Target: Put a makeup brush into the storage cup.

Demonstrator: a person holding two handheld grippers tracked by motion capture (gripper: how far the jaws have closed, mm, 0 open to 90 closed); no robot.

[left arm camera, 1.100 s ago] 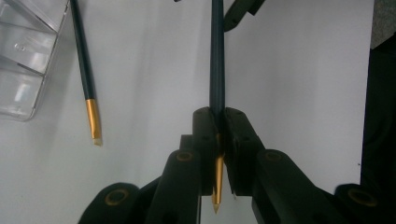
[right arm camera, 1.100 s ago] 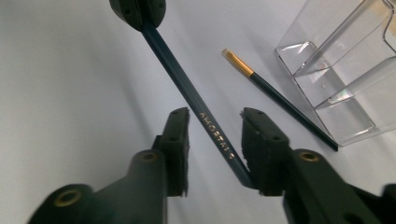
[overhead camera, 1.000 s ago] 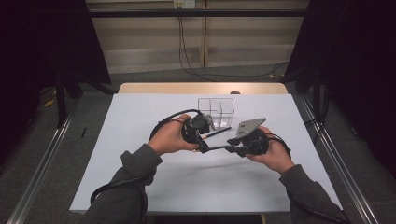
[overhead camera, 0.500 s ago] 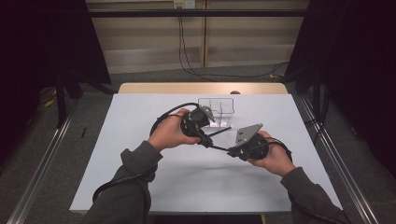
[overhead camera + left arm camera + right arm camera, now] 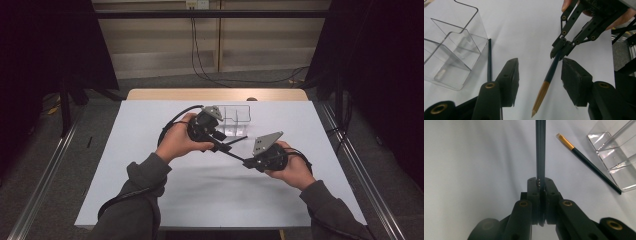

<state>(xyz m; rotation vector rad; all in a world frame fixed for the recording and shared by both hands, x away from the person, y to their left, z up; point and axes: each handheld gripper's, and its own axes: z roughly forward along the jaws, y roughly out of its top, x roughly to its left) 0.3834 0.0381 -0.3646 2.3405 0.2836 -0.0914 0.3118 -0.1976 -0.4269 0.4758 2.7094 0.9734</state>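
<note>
Pencil clamped in our right gripper, above the white table
Our left gripper has just been opening; its jaws stand apart either side of the pencil, not pressing it. A brush lies beside the clear organizer. Grey floor, metal rails and dark curtains surround us

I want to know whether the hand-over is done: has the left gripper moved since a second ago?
Yes. The left gripper has edged up the high view, closer to the clear organizer; its jaws have just been opening off the pencil, now clamped by the right gripper.
</note>
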